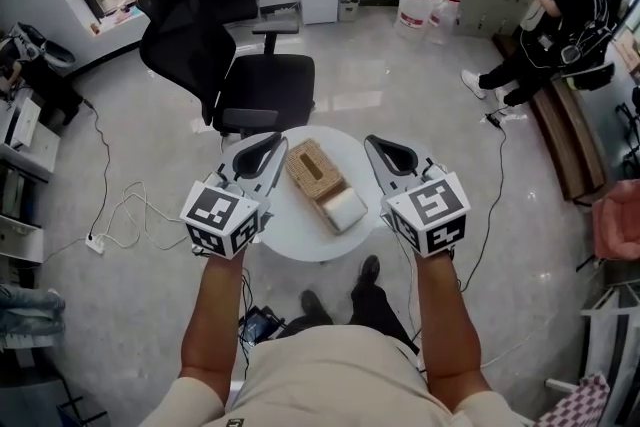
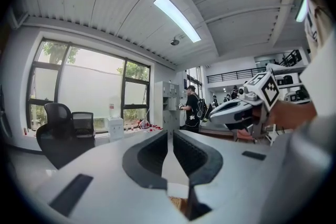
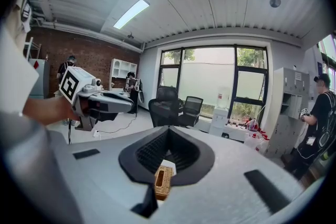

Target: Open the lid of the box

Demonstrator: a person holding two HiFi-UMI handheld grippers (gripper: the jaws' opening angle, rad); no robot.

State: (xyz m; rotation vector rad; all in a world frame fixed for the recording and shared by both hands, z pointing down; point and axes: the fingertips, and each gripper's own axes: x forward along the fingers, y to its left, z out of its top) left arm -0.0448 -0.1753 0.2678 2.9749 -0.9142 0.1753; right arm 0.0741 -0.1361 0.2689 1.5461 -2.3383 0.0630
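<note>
Squarely in the middle of the scene, the box [image 1: 316, 172] lies on a round white table [image 1: 300, 250], a woven brown case with a slotted lid [image 1: 311, 165] seated flat on top. Its long side runs on a slant, from far left to near right in the head view. A white block [image 1: 343, 209] rests against its nearer end. The box sits between the two grippers and neither touches it. The left gripper [image 1: 265, 147] hangs over the table's left edge, just beside the box's far end, with its tips pointing away from the person. Its jaws are pressed together with nothing between them, and in its own view only a sliver of brown weave and white shows low down in the gap under the pads. The right gripper [image 1: 388, 150] hangs over the table's right edge, a little farther from the box. Its jaws also meet at the tips and pinch nothing. In the right gripper view the box shows through the opening behind the tips, lower than the jaws and clear of them, slot upward, with the white block just past it. Both grippers point nearly level, above the tabletop, each held at the end of a bare forearm. Beyond the table stands a black chair [image 1: 230, 65], with loose cables [image 1: 130, 210] on the floor to the left. Another person [image 1: 560, 25] stands at the far right by the lockers.
</note>
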